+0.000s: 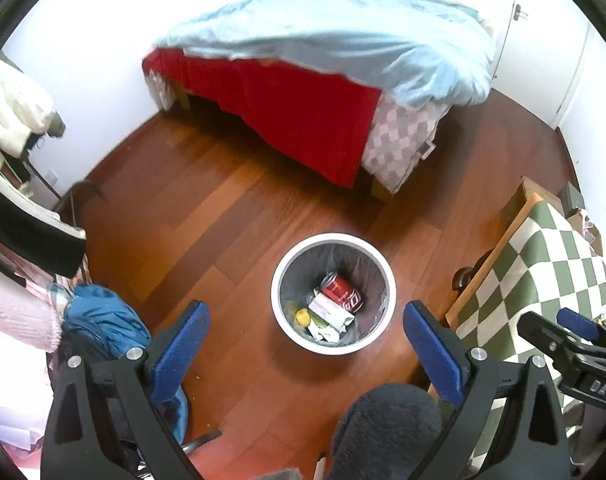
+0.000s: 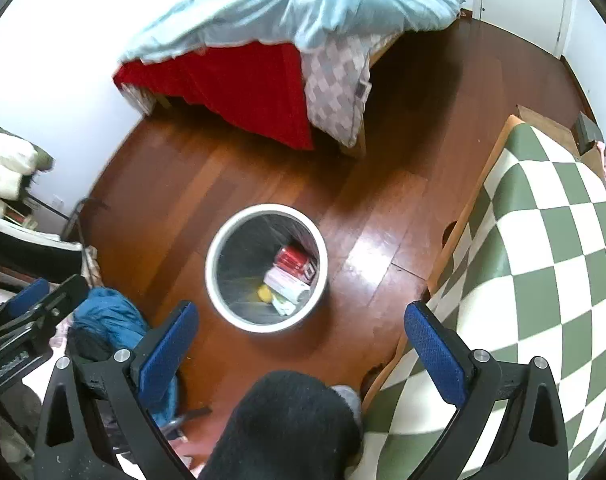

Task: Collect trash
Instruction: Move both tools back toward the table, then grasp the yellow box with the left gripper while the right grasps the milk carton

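While the left gripper [image 1: 307,344] hangs over the wooden floor [image 1: 207,216], its blue fingers [image 1: 181,340] stand wide apart and hold nothing; the white trash bin [image 1: 377,328] lies between them, a little ahead, with a red can [image 1: 343,293] and crumpled paper [image 1: 327,316] inside.

From the right wrist, the right gripper [image 2: 301,344] is spread too and empty. The bin [image 2: 223,296] sits just ahead, nearer its left finger, and the checkered tabletop [image 2: 543,264] is at the right.
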### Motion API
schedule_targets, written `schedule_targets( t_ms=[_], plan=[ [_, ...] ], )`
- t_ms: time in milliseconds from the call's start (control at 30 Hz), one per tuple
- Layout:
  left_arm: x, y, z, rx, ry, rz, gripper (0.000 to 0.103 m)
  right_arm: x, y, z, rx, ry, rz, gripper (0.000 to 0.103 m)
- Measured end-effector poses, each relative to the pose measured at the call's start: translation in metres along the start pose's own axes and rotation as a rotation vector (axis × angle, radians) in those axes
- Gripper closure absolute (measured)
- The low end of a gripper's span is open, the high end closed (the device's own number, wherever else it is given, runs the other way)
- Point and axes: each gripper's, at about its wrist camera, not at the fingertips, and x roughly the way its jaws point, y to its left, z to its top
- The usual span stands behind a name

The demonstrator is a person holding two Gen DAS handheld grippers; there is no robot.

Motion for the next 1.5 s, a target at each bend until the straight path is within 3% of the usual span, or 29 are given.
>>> schedule_targets(
  t_ms=[200,333,433,533,733,833,967,1300,1367,1500],
  plan=[
    [-0.036,-0.034,-0.002,0.023,-0.065,-0.046,0.004,-0.053,-0.034,-0.025,0.096,-0.068,0.097,0.000],
    [-0.042,-0.095,-0.008,0.095,-0.101,-0.120,0.004,-0.089,-0.094,-0.046,0.186,-0.093,0.093,0.000],
    [-0.030,-0.154,-0.017,0.169,-0.072,-0.150,0.004,-0.109,-0.146,-0.057,0.234,-0.096,0.025,0.000],
    [-0.008,-0.226,-0.030,0.235,-0.032,-0.168,0.004,-0.124,-0.214,-0.064,0.284,-0.070,-0.098,0.000],
    [0.060,-0.362,-0.048,0.374,0.098,-0.174,0.004,-0.128,-0.393,-0.069,0.534,-0.015,-0.317,0.000],
    [0.086,-0.408,-0.056,0.461,0.166,-0.179,0.004,-0.119,-0.462,-0.064,0.637,0.006,-0.380,0.000],
    [0.110,-0.453,-0.058,0.544,0.200,-0.197,0.004,-0.096,-0.514,-0.053,0.707,0.041,-0.395,0.000],
    [0.125,-0.485,-0.058,0.669,0.183,-0.199,0.004,-0.039,-0.556,-0.039,0.758,0.076,-0.391,0.000],
    [0.121,-0.493,-0.061,0.717,0.164,-0.205,0.004,-0.046,-0.557,-0.043,0.743,0.047,-0.400,0.009],
    [0.086,-0.527,-0.082,0.956,0.062,-0.295,0.004,-0.075,-0.558,-0.075,0.755,0.017,-0.410,0.010]
  ],
)
